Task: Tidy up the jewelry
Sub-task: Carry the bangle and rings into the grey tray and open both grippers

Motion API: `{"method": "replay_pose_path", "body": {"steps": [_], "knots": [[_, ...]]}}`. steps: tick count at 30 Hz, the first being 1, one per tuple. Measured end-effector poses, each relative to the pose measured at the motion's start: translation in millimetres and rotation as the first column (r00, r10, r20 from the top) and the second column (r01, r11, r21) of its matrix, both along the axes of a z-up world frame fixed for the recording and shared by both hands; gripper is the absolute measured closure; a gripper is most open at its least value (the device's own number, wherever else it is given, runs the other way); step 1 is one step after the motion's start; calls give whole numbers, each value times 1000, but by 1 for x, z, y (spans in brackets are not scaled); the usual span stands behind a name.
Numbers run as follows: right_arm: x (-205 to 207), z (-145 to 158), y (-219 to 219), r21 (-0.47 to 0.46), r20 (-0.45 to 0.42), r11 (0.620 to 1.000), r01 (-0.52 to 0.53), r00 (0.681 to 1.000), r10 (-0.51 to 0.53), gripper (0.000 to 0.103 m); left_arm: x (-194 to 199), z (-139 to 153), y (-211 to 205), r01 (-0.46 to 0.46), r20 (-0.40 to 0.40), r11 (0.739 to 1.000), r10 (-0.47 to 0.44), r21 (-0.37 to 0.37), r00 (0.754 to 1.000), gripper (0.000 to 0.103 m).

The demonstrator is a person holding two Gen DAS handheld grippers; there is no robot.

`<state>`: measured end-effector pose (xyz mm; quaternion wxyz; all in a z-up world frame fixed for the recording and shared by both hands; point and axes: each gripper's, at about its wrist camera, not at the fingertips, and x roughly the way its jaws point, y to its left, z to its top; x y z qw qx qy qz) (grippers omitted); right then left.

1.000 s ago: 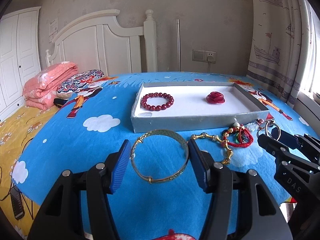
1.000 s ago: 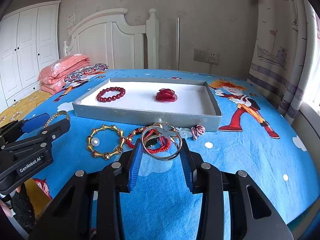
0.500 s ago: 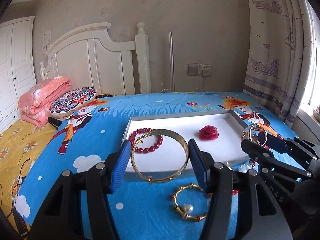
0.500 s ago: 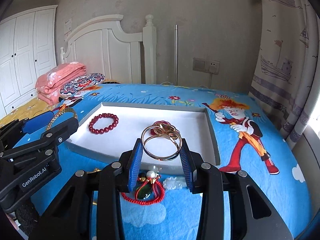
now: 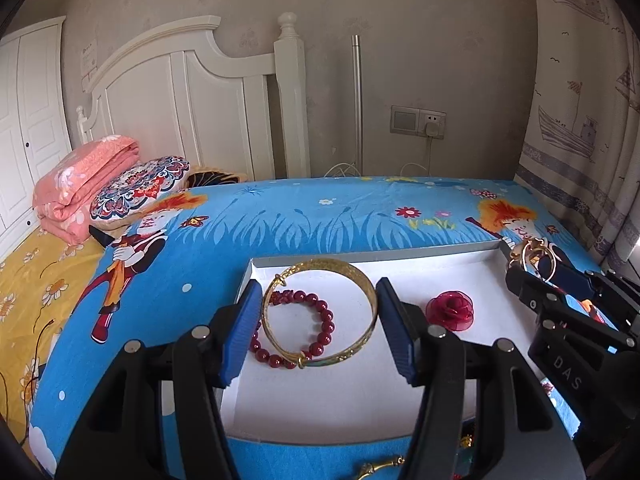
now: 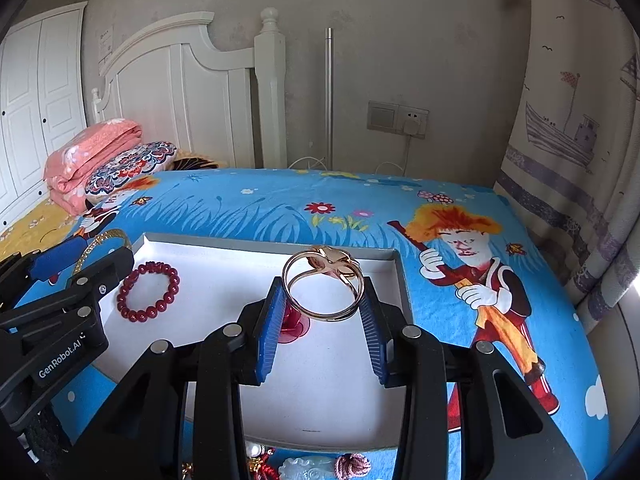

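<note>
While both tongs are hanging over the bed (image 5: 280, 216), I am carrying two pieces to the white tray (image 6: 344, 400), which is lying just below and ahead of both tips. My left tongs (image 5: 318, 320) are gripping the gold bangle (image 5: 320, 316) by its sides, directly above the red bead bracelet (image 5: 304, 330). My right tongs (image 6: 324, 320) are pinching the double-band rose-gold bangle (image 6: 323, 290) over the red flower (image 5: 450, 310). I am judging this the placing step. Next, each piece is needing a bare patch of tray beside those already there, then a lowering and a gentle opening. More jewelry (image 6: 308, 466) is waiting behind the tips.
</note>
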<state>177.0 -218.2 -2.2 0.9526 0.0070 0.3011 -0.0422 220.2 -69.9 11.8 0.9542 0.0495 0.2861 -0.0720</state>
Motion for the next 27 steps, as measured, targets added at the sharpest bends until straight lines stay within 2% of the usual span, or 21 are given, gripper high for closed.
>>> {"method": "replay_pose_path", "body": {"steps": [18,27], "knots": [[22,-24,-2,-12,-65,1000,18,998,-19,67,23,-19,-7,-42,-28,998,44,52,999,46],[26,-22,0,-26,-76,999,26,997,-28,66,31,-29,-7,-57,-58,997,61,59,996,46]]}}
